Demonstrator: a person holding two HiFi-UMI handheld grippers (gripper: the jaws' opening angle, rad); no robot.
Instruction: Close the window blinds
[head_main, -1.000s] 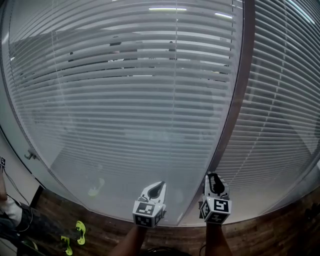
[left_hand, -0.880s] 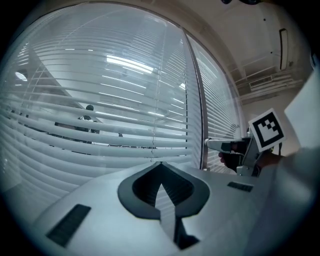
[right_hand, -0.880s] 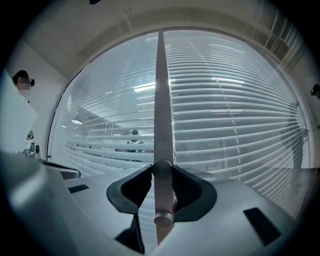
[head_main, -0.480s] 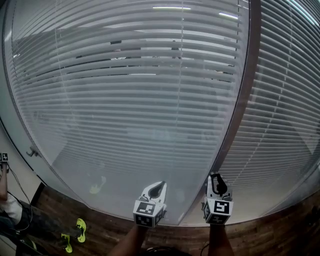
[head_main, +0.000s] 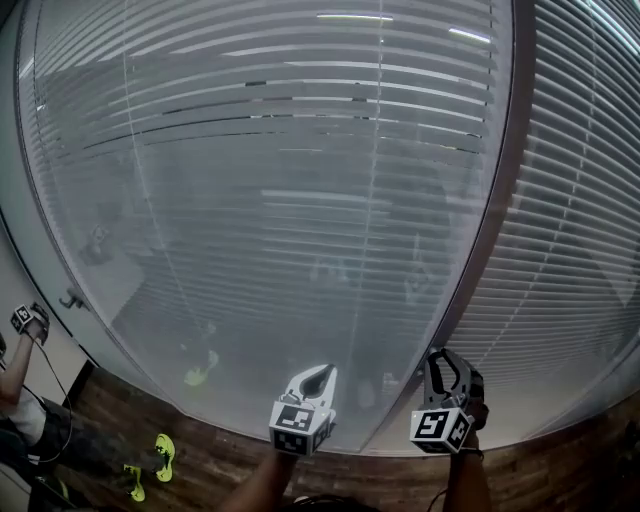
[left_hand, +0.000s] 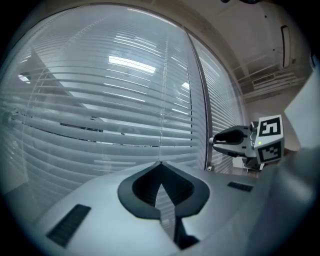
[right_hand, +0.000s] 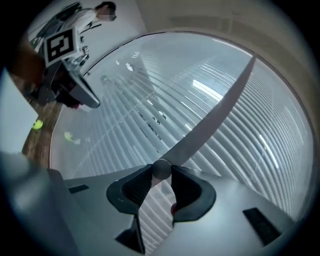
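Window blinds fill the glazed wall straight ahead, slats nearly flat-shut; thin, light, probably bendy, seemingly behind glass, so work the control, not the slats; right gripper pinches a small round knob by the frame post, likely slippery; left gripper closed, empty; wood floor below.
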